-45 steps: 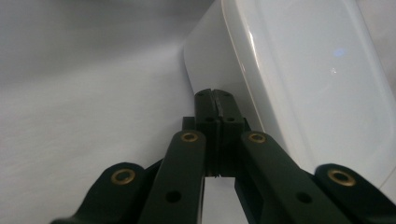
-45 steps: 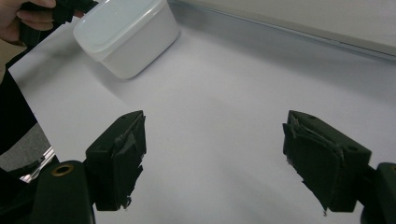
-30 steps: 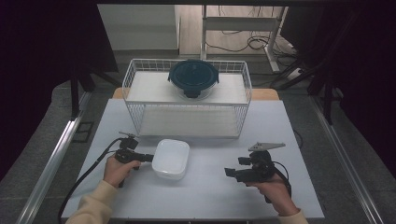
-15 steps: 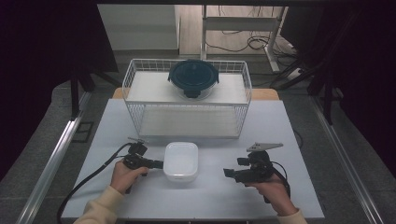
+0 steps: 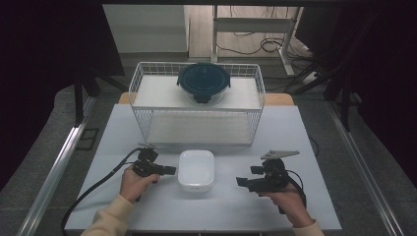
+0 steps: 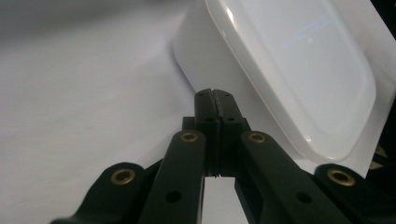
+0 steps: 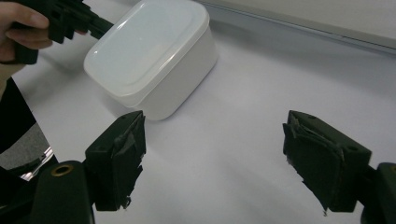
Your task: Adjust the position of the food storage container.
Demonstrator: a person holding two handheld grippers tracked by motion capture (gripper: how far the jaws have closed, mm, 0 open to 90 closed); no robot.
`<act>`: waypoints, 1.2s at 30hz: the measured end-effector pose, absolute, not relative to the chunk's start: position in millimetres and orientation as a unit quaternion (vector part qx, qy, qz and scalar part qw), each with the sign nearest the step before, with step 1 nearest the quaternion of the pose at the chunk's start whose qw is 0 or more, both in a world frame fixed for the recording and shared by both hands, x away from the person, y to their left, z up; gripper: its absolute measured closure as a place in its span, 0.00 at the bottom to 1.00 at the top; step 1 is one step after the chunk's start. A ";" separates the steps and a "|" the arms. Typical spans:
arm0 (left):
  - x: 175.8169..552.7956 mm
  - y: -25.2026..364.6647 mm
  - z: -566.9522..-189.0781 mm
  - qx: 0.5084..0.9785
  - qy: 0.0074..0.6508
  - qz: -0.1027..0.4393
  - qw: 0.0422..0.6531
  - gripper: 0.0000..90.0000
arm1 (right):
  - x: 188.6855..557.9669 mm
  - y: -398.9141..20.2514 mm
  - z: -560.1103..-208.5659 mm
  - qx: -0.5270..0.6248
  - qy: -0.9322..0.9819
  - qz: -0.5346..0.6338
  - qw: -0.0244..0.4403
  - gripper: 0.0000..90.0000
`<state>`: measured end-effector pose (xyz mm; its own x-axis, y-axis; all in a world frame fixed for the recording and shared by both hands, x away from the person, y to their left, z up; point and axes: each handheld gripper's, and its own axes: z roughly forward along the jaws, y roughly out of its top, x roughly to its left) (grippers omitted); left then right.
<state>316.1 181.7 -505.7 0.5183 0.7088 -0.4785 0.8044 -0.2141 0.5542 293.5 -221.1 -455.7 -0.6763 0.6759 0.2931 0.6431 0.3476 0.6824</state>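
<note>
**Clenched left gripper at the white box, right gripper spread wide beside it**

The left gripper (image 5: 169,170) sits in the lower left of the high view, held in the person's left hand (image 5: 134,183); its jaws are pressed together with nothing between them, and their joined tips meet the left side wall of the white lidded box (image 5: 196,170); in the left gripper view the closed tips (image 6: 215,99) lie against the box's wall just below the lid's rim, with the box (image 6: 299,70) running off to the upper right of that frame. A black cable (image 5: 93,189) trails from this gripper toward the bottom left corner of the high view.

The right gripper (image 5: 242,182) sits in the lower right of the high view, held in the right hand (image 5: 289,201), a grey three-cornered plate on top of it; its jaws stand wide apart and hold nothing; in the right gripper view the two pads (image 7: 123,158) frame bare tabletop, with the box (image 7: 149,56) in the upper left of that frame, apart from them, and the left gripper (image 7: 105,27) touching its far edge.

The box rests on the pale table (image 5: 305,142), at the lower centre of the high view, between the two grippers. Behind it, toward the upper centre, stands a white wire basket (image 5: 196,123); a round container with a dark blue lid (image 5: 203,82) rests on top of it.
</note>
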 end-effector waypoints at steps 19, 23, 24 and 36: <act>272.3 193.8 -439.4 0.741 0.492 0.024 0.455 0.35 | 298.5 -203.5 -441.7 0.391 0.819 0.418 0.030 0.23; 270.6 194.8 -435.0 0.744 0.489 0.030 0.455 0.33 | 299.6 -200.8 -438.8 0.392 0.816 0.424 0.032 0.23; 270.2 195.7 -434.3 0.743 0.488 0.031 0.457 0.33 | 300.2 -200.0 -437.8 0.394 0.813 0.427 0.030 0.23; 268.2 201.9 -429.8 0.734 0.483 0.023 0.477 0.28 | 300.8 -194.4 -428.9 0.402 0.800 0.443 0.043 0.23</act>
<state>268.2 201.9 -429.8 0.5325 0.7315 -0.4258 0.6868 -0.0794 0.7225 300.8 -194.4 -428.9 -0.6735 0.6807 0.2882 0.6052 0.2839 0.7438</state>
